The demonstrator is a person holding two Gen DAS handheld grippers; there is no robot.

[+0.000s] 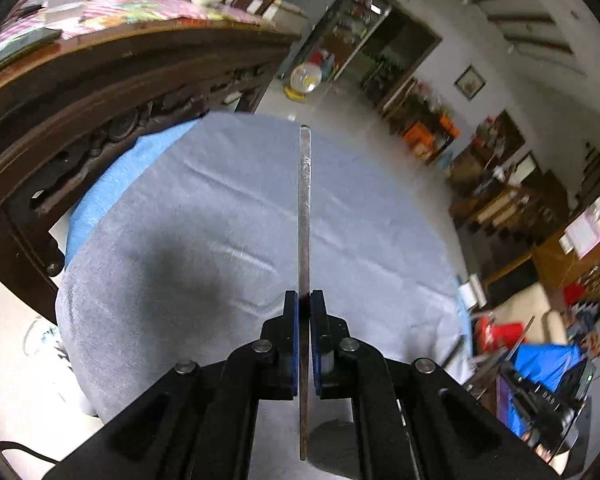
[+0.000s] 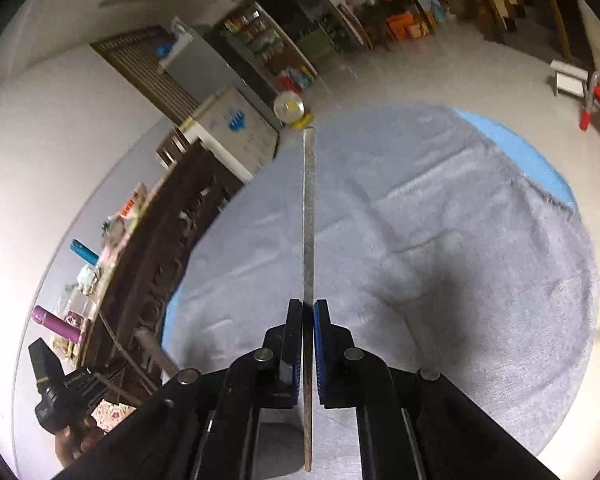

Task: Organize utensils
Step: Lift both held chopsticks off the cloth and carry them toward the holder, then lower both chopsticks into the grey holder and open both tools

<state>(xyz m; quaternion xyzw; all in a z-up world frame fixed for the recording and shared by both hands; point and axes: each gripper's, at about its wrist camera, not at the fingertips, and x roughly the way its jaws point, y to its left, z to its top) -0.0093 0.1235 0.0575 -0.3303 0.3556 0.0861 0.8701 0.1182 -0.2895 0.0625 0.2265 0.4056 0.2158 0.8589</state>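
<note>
Both tongs clamp thin flat metal utensils edge-on: left tongs grip one utensil, right tongs another. Each is held above the grey cloth on the counter. No organizer visible. Likely best: carry level, grip firm, lower slowly.

Both wrist views angled down, close over grey cloth, sharing the carved wooden cabinet and shelves behind
</note>
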